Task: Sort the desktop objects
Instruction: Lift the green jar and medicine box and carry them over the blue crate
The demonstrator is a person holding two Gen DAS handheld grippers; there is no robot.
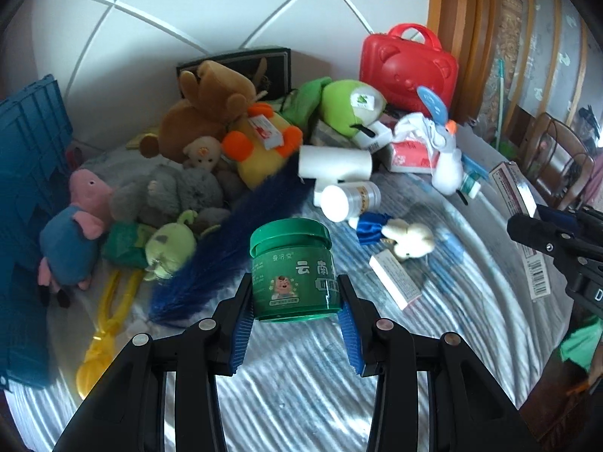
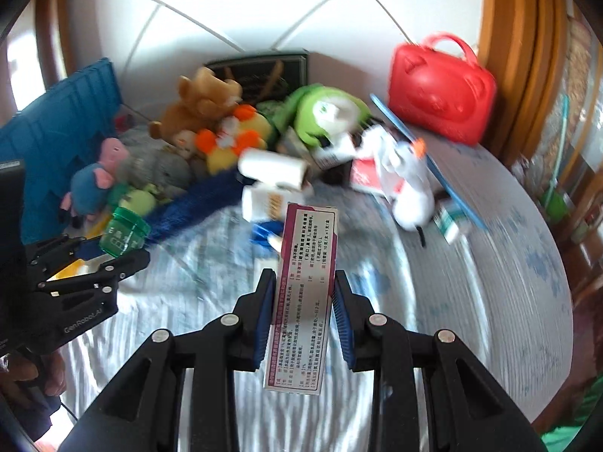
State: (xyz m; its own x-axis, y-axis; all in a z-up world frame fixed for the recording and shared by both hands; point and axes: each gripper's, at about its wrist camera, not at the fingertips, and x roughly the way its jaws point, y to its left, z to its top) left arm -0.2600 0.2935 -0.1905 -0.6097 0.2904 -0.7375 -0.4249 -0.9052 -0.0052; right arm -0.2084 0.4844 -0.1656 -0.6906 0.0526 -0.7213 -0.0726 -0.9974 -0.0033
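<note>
My left gripper is shut on a green jar with Chinese lettering and holds it above the striped cloth; the jar also shows in the right wrist view. My right gripper is shut on a long pink-and-white medicine box, held upright above the table; it also shows at the right edge of the left wrist view. A pile of plush toys, a white bottle and a small box lie on the table.
A blue crate stands at the left and a red bear case at the back right. A blue feather duster, a yellow plastic tongs toy, a white roll and a white goose toy lie around. Chairs stand to the right.
</note>
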